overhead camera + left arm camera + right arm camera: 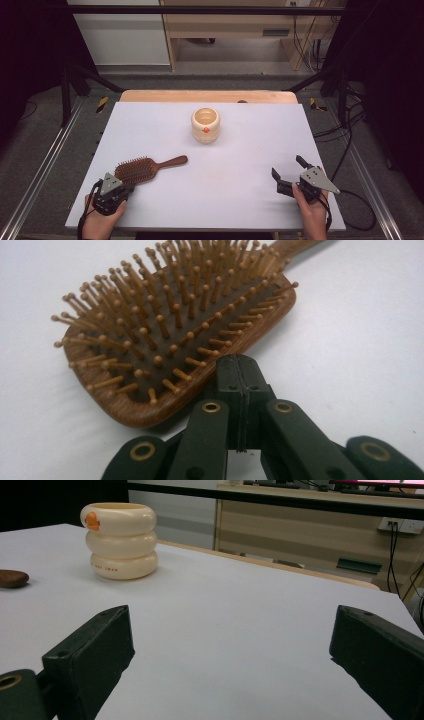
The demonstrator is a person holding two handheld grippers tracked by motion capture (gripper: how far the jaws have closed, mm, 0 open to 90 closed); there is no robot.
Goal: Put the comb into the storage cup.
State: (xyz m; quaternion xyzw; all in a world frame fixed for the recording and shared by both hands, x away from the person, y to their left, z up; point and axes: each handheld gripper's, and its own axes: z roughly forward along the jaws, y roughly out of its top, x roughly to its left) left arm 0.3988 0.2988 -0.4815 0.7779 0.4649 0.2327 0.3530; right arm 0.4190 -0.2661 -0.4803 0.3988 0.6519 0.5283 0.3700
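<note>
A wooden hairbrush (pixel 145 169) (pixel 175 330) lies bristles up on the white table (pixel 225 200), with its handle pointing right. My left gripper (pixel 125 187) (pixel 240 371) sits at the near end of the brush head, jaws pressed together with nothing between them, their tips right at the brush's rim. My right gripper (pixel 287 167) (pixel 230 645) rests near the front right of the table, jaws wide apart and empty. A cream ribbed cup (pixel 205 125) (pixel 120 540) with an orange mark stands upright at the table's middle back. The tip of the brush handle (pixel 12 578) shows at the left of the right gripper view.
A wooden strip (pixel 207 96) runs along the table's far edge. Behind it are a wooden cabinet (pixel 235 30), black frame bars and cables (pixel 350 125) on the floor at the right. Bare tabletop lies between the two grippers.
</note>
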